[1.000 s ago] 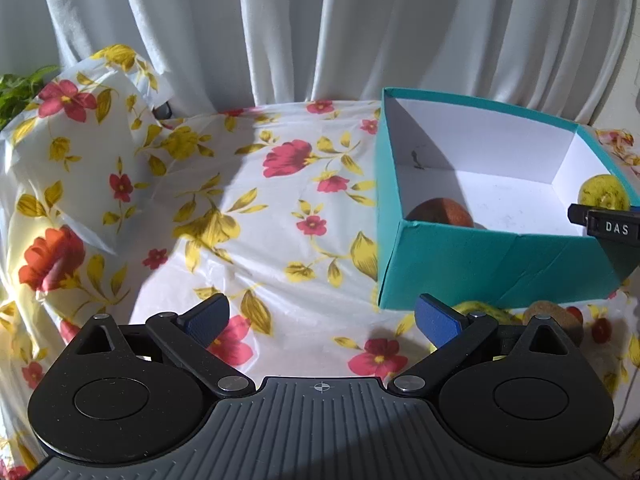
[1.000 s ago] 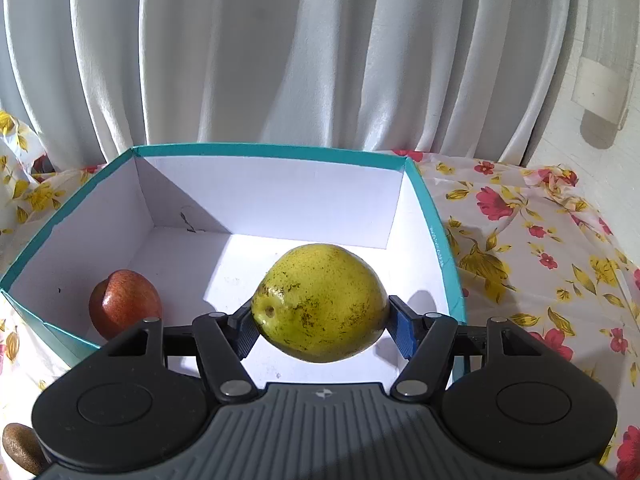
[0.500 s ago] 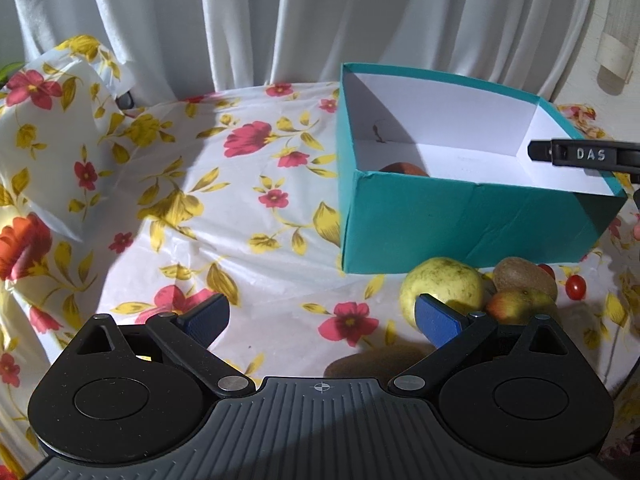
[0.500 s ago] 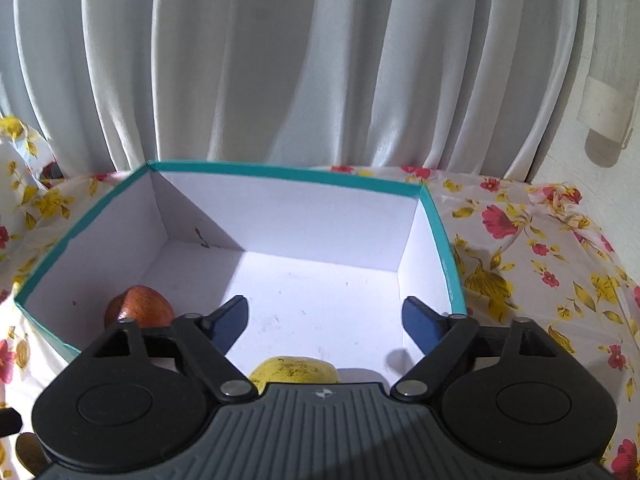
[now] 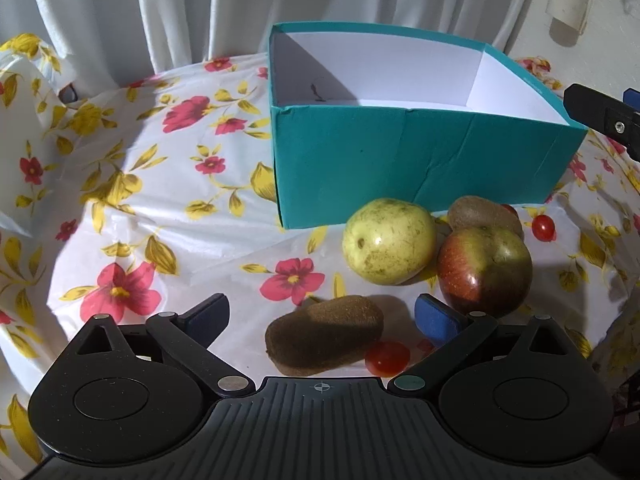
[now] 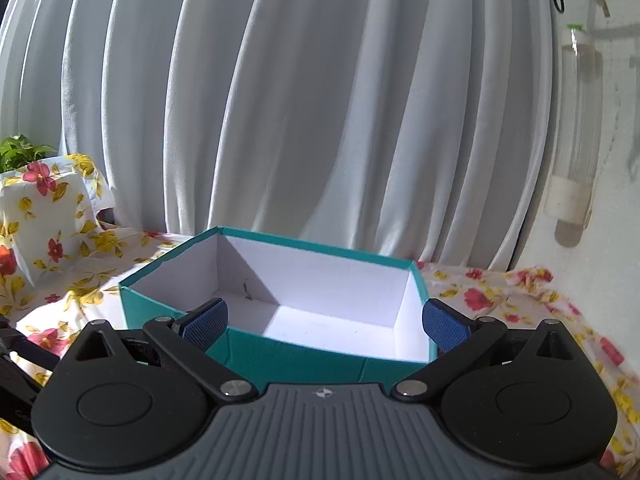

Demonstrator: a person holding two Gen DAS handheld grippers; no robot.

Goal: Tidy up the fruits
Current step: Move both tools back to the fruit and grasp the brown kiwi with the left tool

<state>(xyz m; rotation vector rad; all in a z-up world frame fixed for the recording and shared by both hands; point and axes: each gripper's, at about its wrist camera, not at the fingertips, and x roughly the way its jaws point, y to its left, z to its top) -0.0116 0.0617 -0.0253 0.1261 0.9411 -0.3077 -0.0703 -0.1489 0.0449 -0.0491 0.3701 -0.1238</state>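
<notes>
- Left gripper (image 5: pixel 320 316) hangs with fingers apart over a kiwi (image 5: pixel 324 340), lined up to grab it.
- Right gripper (image 6: pixel 325 320), fingers just spread and empty, faces the box (image 6: pixel 276 356).
- Pear (image 5: pixel 389 240) and apple (image 5: pixel 484 270) wait on the surface beside the box.

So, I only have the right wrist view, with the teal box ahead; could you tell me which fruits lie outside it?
Observer: In the left wrist view, a yellow-green fruit lies on the floral cloth just in front of the teal box.
Operator: Is anything beside it?
Observer: A red apple sits close beside it, with a kiwi behind the apple.
Operator: And where is the left gripper, please?
Observer: The left gripper hangs with its jaws open on either side of a second kiwi, not gripping it.
</notes>
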